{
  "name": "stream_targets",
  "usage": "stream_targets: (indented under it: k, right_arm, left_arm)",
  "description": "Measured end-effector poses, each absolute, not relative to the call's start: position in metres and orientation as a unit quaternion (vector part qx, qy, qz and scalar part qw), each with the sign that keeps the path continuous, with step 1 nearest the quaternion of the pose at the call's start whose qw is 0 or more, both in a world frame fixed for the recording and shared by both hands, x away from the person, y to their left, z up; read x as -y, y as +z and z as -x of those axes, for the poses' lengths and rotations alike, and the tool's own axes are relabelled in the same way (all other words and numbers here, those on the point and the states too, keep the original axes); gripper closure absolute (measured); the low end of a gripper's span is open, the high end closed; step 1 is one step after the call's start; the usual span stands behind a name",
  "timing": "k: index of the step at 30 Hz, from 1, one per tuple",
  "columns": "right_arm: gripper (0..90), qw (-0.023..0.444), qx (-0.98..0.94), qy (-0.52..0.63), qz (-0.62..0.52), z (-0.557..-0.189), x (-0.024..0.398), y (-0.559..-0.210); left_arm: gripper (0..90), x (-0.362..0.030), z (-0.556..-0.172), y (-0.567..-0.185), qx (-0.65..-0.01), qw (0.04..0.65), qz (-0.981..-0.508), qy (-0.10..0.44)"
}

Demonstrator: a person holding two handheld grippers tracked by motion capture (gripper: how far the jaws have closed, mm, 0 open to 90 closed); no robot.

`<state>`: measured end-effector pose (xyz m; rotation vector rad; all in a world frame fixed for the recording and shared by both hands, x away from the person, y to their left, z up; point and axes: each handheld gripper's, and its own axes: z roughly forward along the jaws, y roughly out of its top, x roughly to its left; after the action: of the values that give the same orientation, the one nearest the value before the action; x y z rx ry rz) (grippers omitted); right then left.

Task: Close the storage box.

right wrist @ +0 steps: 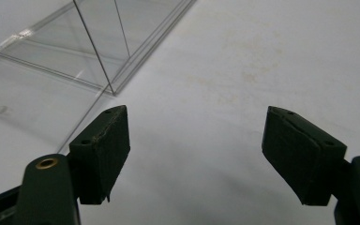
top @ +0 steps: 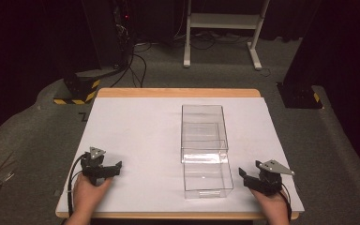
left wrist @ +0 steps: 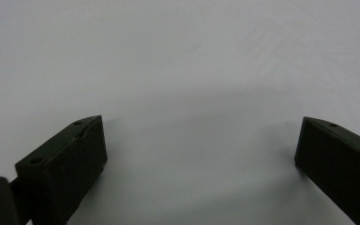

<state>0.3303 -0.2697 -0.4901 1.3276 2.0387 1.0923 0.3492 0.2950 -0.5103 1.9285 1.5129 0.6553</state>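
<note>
At the near edge I find my two hands resting on the white sheet that covers the table; the left gripper sits near the left corner and the right gripper near the right, well apart from one another. Both appear parked low on the surface, which I judge to be a ready stance before any reach; nothing is carried in either.

The left gripper view shows its jaws spread wide with bare white sheet between them; released, grasping nothing. The right gripper view shows the same: jaws standing wide apart, nothing between the pads; released.

Between the grippers, and nearer the right one, stands the clear plastic box; it reads as a transparent case with a clear drawer drawn out toward the near edge, the case body running away toward the far side. The drawer looks empty, though clear walls make this hard to confirm. In the right gripper view a corner of the clear plastic box lies just beyond the left jaw, apart from it, not touching; the right gripper points toward the drawer's right wall, so I judge it the better placed of the two for a first contact.

Beyond the table's far edge: grey floor, a white frame stand, dark equipment with trailing cables at far left.
</note>
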Motion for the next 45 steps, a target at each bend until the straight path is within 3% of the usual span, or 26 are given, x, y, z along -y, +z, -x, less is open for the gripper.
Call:
stream_targets:
  k: [45]
  right_arm:
    - [23.8, 0.250, -0.739, 0.469, -0.415, -0.280, 0.244, -0.434]
  left_arm:
    - [2.7, -0.295, -0.349, -0.510, -0.569, 0.298, -0.726, 0.246]
